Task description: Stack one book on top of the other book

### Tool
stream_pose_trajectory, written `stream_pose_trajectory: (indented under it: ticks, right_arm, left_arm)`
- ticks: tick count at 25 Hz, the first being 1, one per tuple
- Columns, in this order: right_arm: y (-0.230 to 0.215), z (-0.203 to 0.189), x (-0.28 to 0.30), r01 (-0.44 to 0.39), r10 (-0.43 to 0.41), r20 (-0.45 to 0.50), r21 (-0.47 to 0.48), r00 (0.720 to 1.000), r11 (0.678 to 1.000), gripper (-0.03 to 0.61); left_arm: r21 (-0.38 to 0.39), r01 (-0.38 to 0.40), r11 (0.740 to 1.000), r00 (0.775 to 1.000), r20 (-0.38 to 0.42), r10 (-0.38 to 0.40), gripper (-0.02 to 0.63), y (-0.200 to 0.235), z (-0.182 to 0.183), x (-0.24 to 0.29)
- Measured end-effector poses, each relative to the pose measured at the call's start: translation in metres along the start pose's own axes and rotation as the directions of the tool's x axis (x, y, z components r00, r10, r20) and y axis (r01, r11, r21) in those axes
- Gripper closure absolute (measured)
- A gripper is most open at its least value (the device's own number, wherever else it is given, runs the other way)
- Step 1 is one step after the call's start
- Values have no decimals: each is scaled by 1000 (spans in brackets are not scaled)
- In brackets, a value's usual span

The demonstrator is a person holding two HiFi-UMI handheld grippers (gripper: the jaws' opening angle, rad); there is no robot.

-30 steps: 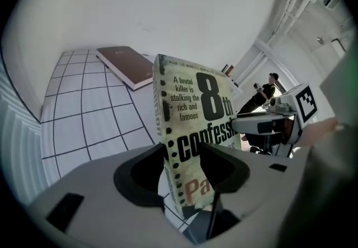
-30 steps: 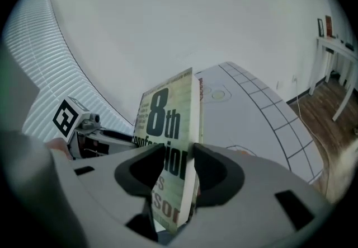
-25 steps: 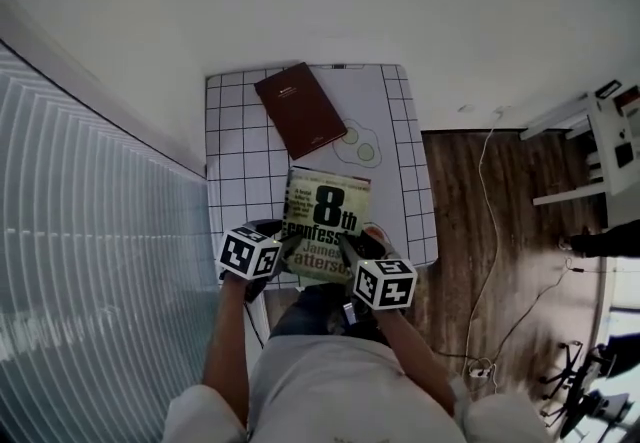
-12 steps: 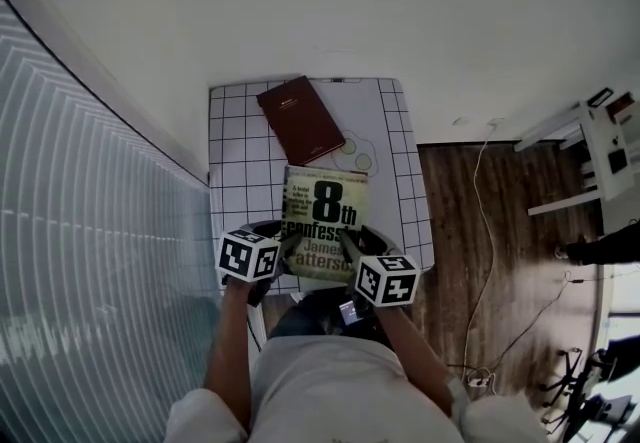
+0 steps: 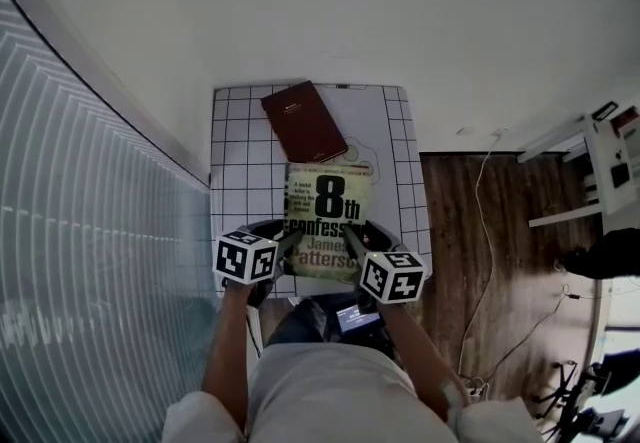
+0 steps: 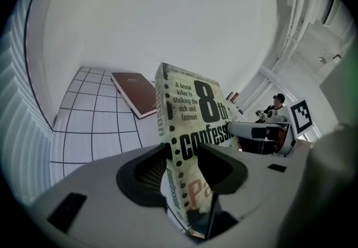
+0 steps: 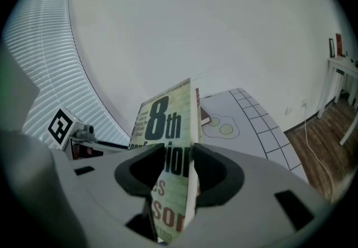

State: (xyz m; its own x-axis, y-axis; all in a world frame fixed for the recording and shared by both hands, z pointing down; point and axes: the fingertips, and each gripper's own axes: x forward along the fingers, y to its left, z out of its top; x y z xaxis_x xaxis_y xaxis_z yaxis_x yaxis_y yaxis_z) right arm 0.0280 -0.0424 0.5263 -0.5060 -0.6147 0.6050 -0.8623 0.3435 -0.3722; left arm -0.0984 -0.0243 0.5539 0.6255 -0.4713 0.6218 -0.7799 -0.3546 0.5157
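A pale green paperback [image 5: 327, 221] with a big black "8th" on its cover is lifted off the gridded table top [image 5: 228, 146], held from both near corners. My left gripper [image 5: 287, 244] clamps its spine edge [image 6: 178, 146], the jaws closing on it. My right gripper [image 5: 352, 239] is shut on the page edge [image 7: 182, 168]. A dark red hardback [image 5: 304, 120] lies flat and angled at the table's far side, just beyond the lifted book; it also shows as the red book [image 6: 136, 93] in the left gripper view.
The white table bears a printed fried-egg drawing [image 5: 371, 144] beside the red book. White blinds [image 5: 90, 231] run along the left. Wood floor with a cable [image 5: 490, 231] lies to the right, and white furniture [image 5: 610, 146] stands at the far right.
Both grippers have raised the paperback off the table and carried it slightly toward the red book. The red book has not moved.
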Motion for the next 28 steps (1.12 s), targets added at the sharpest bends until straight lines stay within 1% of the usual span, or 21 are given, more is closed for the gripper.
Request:
stream_pose_trajectory:
  ticks: [3, 7, 14, 18, 24, 28]
  right_arm:
    - [-4, 6, 6, -10, 10, -9, -6, 1000, 1000, 408]
    - [-8, 15, 19, -32, 31, -25, -14, 999, 999, 408]
    - [-13, 43, 47, -76, 74, -45, -45, 996, 996, 408]
    - [-14, 57, 65, -101, 97, -58, -66, 994, 993, 408]
    - [-27, 80, 90, -123, 117, -77, -81, 990, 989, 408]
    - [-38, 97, 114, -146, 137, -94, -100, 986, 984, 408]
  left_arm:
    - [-16, -2, 1000, 1000, 2, 2, 431, 2, 4, 4]
    - [-27, -29, 999, 1000, 11, 29, 433, 9, 13, 9]
    - [-56, -60, 997, 998, 23, 61, 432, 22, 35, 17]
    - [-86, -71, 994, 996, 40, 74, 431, 33, 46, 20]
    - [-130, -70, 989, 996, 48, 77, 433, 43, 64, 38]
    - [-138, -82, 987, 995, 45, 89, 433, 55, 79, 54]
